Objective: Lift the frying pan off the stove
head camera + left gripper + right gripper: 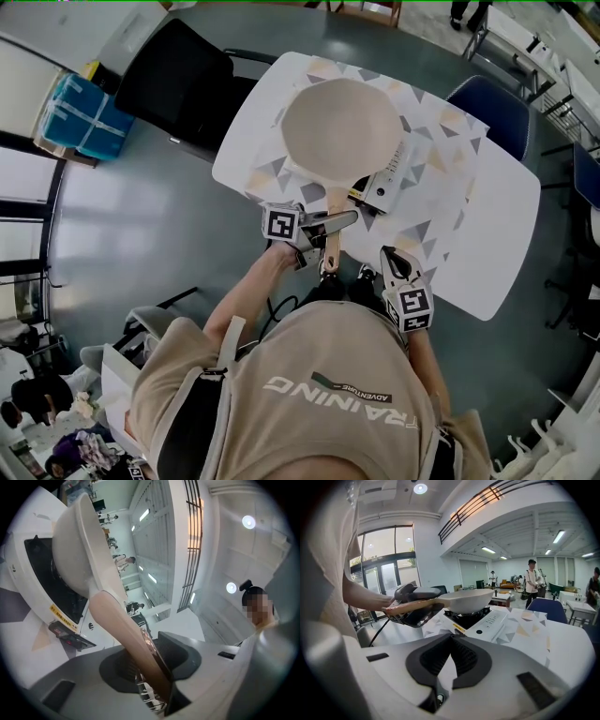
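A cream frying pan point(342, 127) with a wooden handle point(333, 225) hangs over the white portable stove point(384, 185). My left gripper point(323, 228) is shut on the handle near its end. In the left gripper view the handle point(123, 626) runs down between the jaws of the left gripper point(150, 667), and the pan point(75, 550) tilts above the stove's black burner point(44, 583). The right gripper view shows the pan point(468, 601) just clear of the stove point(483, 620). My right gripper point(392, 265) hovers at the table's near edge, shut and empty point(451, 656).
The stove sits on a white table point(487, 216) with a triangle-patterned cloth. A black chair point(178, 80) stands at the far left of the table and a blue chair point(497, 108) at the far right. People point(532, 581) stand far off in the hall.
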The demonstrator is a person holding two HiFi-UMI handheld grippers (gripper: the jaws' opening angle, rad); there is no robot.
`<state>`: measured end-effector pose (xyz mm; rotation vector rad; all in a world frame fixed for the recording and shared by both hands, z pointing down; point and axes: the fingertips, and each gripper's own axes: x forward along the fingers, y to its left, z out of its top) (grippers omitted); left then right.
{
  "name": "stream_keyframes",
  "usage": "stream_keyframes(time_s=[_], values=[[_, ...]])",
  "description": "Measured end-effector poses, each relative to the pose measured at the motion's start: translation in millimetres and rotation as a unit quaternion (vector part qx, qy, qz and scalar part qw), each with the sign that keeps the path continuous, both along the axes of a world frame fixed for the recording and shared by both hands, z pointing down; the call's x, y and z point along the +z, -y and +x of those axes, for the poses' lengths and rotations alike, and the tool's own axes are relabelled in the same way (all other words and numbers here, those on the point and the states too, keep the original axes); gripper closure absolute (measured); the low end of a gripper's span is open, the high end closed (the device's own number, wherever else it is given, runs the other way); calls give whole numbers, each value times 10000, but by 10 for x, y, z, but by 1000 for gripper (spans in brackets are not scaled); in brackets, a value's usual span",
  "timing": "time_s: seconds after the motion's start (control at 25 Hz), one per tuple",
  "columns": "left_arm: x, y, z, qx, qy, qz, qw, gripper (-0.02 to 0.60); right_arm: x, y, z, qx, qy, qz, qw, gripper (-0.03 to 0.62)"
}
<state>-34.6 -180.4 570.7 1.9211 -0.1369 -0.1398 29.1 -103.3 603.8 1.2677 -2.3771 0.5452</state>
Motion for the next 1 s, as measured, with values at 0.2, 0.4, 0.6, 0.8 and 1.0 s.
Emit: stream_keyframes(time_s=[0.2, 0.4, 0.6, 0.8, 1.0], values=[[-48, 50, 10, -60, -3, 221, 9997, 454, 19, -15, 26, -7, -7, -23, 10000, 591], [-69, 22, 25, -27, 119, 259, 9996, 454, 38, -37, 36, -31, 2, -37, 10000, 591], [-102, -32, 27, 22, 77, 371, 9993, 453, 88, -32, 52, -82, -1, -94, 9999, 591], [-292, -82, 64, 58, -59, 416, 9991, 451, 80, -12, 67, -112, 22, -63, 9999, 591], [-451, -96, 72, 66, -115, 478, 9988, 449, 45, 28, 107, -110, 39, -18, 9999, 591]])
